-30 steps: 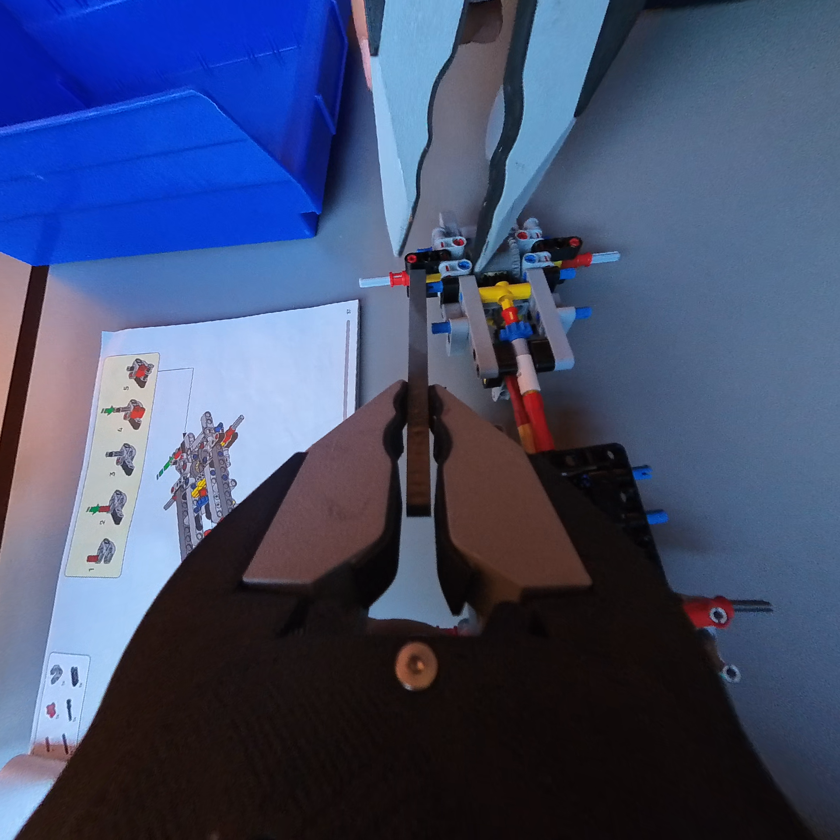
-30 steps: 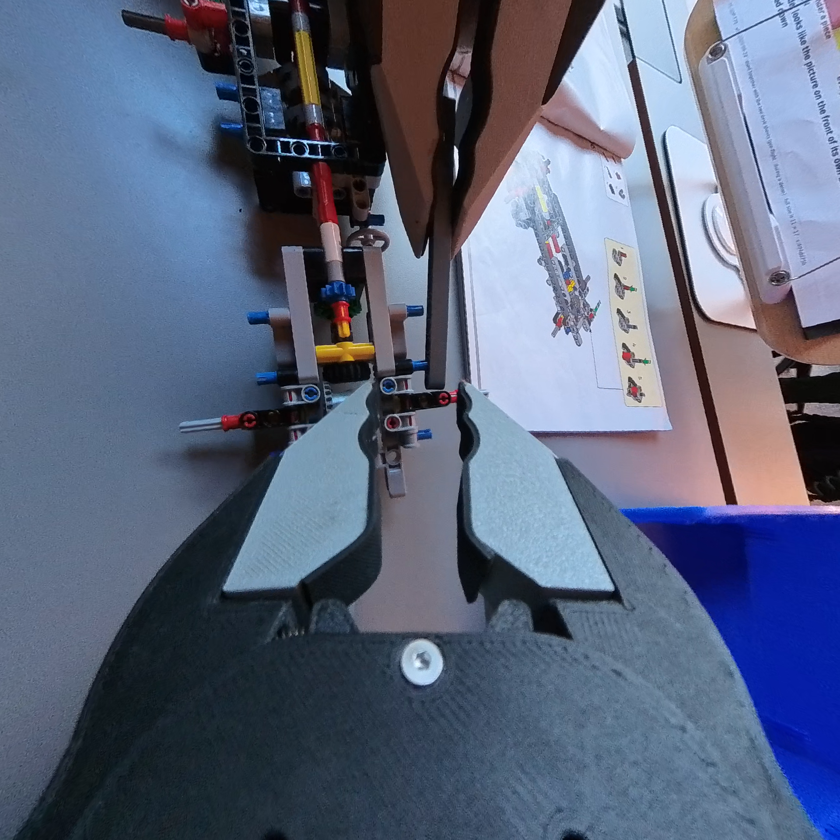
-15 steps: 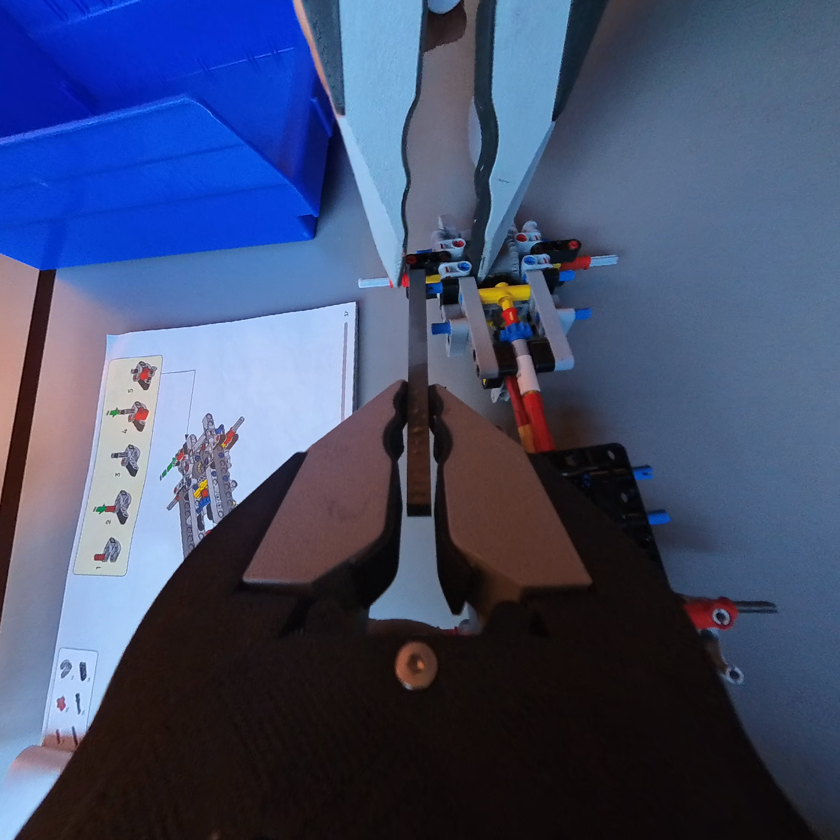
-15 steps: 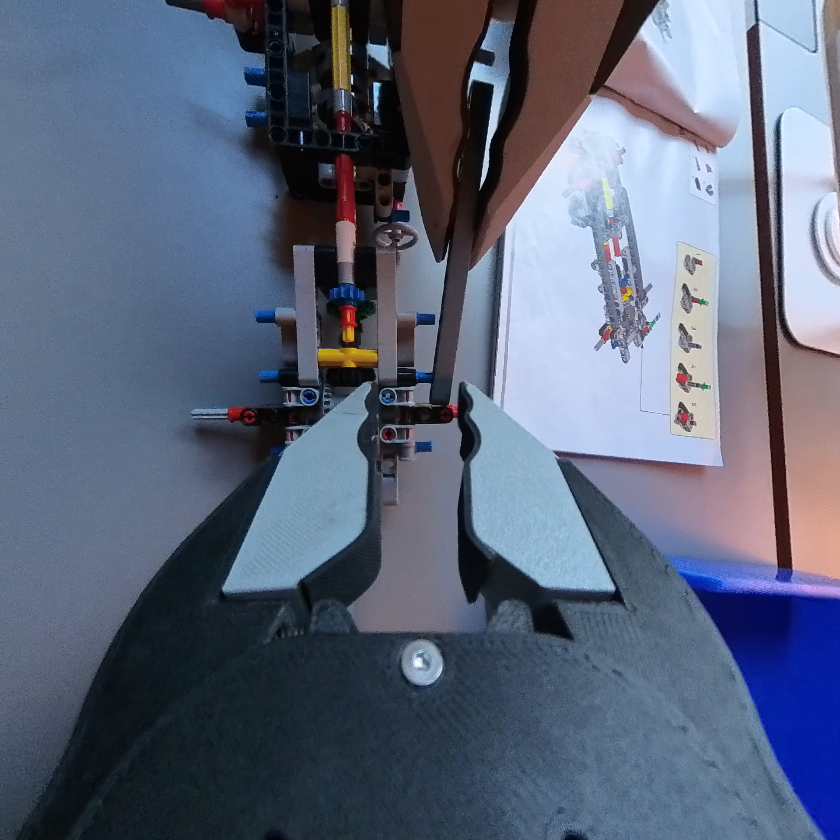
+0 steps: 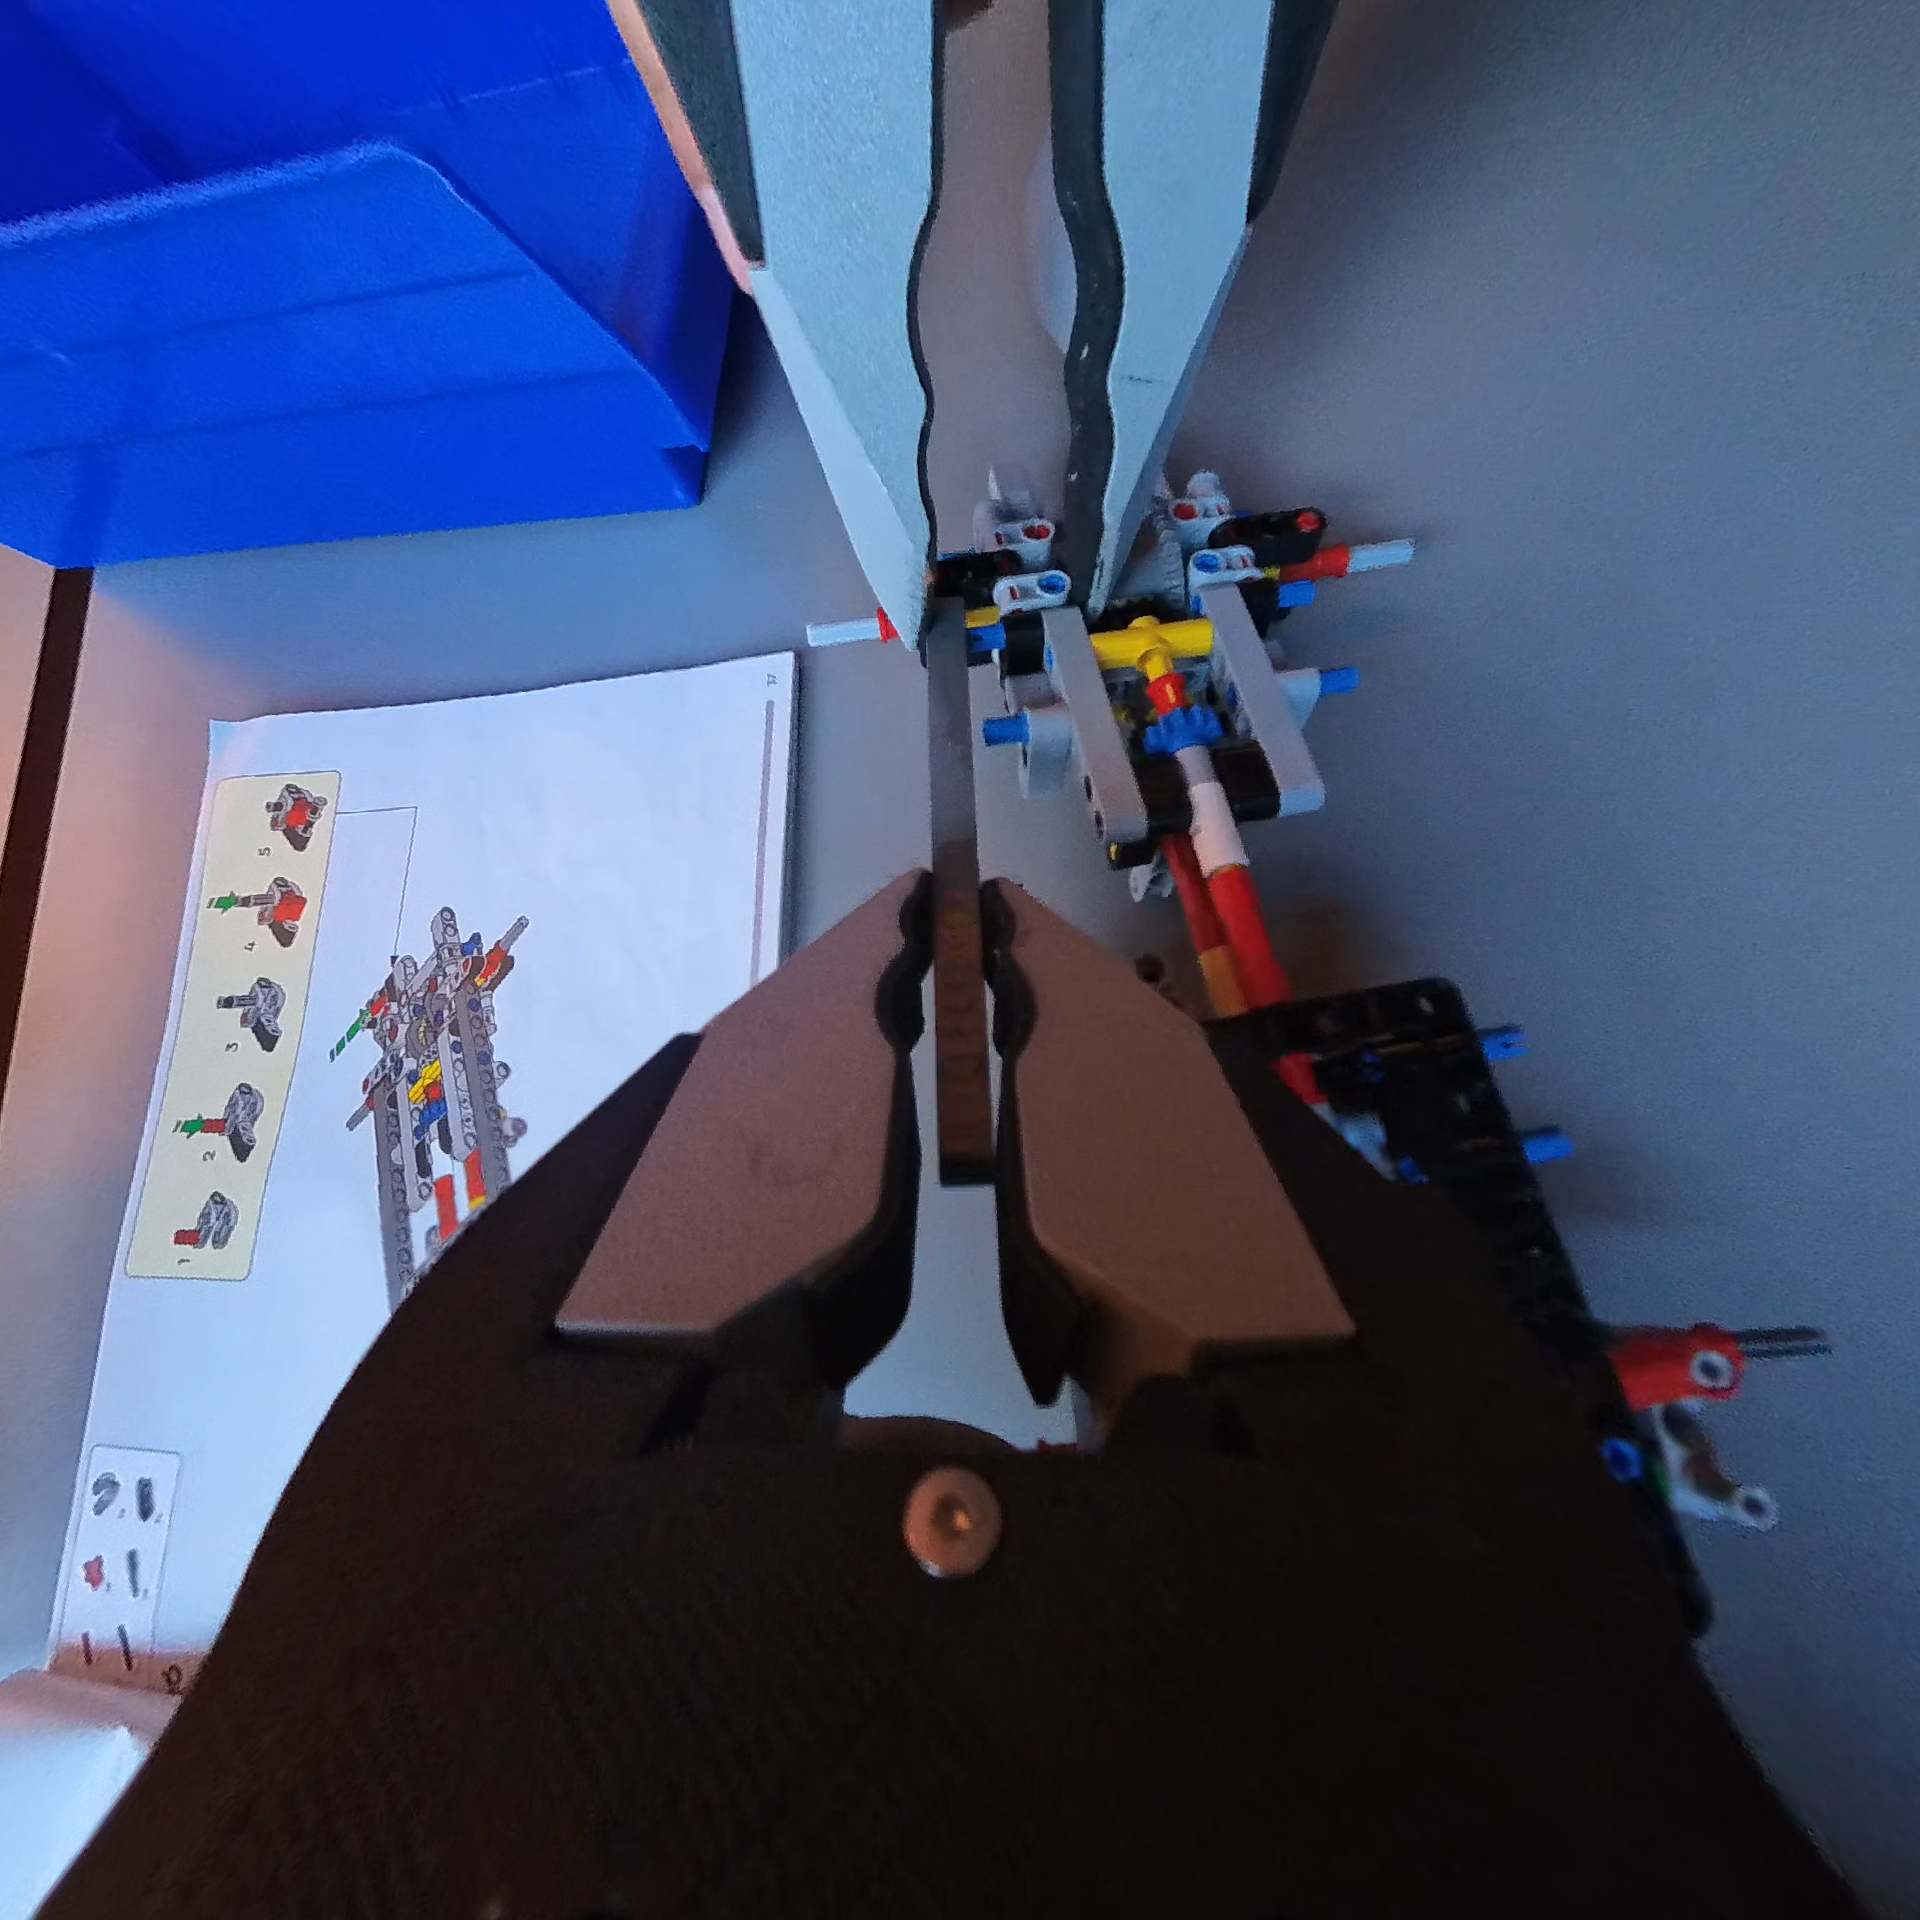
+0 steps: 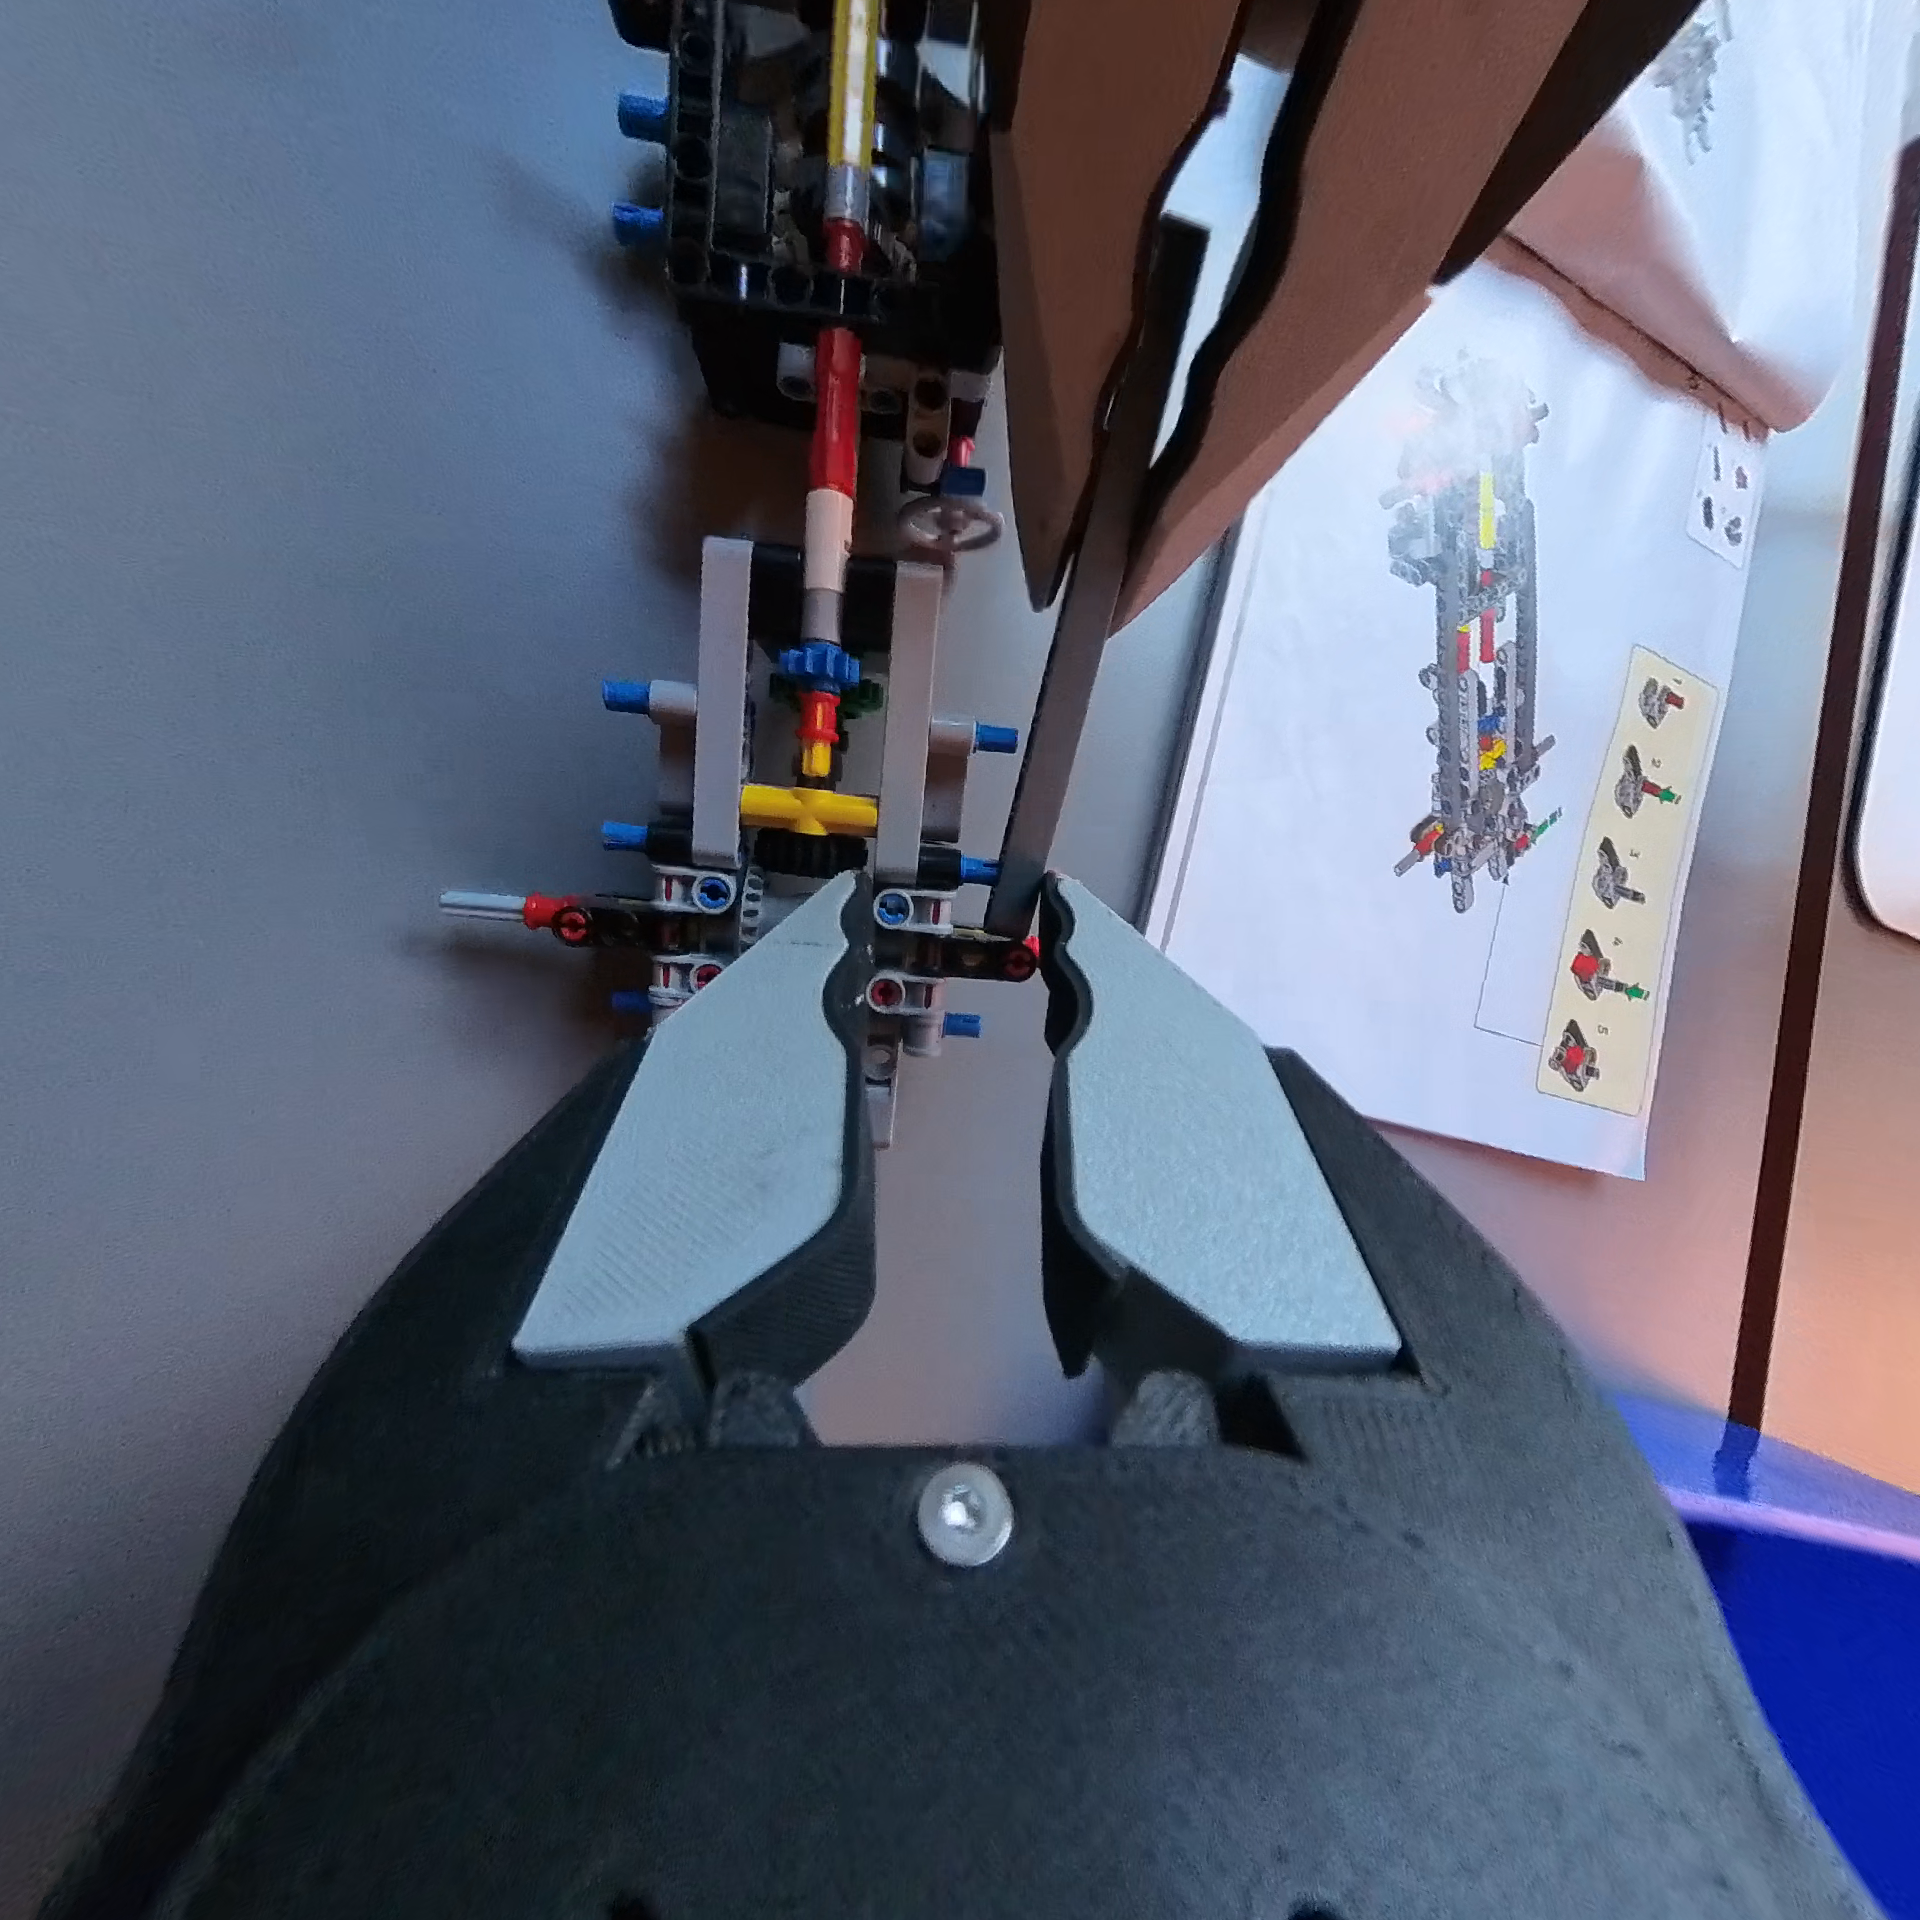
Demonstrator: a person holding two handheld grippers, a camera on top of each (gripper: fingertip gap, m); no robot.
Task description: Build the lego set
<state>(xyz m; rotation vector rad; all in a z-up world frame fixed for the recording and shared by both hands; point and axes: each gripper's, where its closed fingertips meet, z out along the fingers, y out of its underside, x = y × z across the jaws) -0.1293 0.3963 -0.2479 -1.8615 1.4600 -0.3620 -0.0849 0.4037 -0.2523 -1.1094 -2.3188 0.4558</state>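
Now the left claw grips a long dark beam, as half a second ago, its far end at the toy-brick chassis on the tabletop. The right claw, jaws slightly narrower, straddles the chassis's black cross-link.

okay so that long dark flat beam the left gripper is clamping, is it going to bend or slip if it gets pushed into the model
The dark beam looks stiff: it runs straight from the left gripper to the brick model. Held near one end, it may pivot or slide under end load. It looks slim, probably light.
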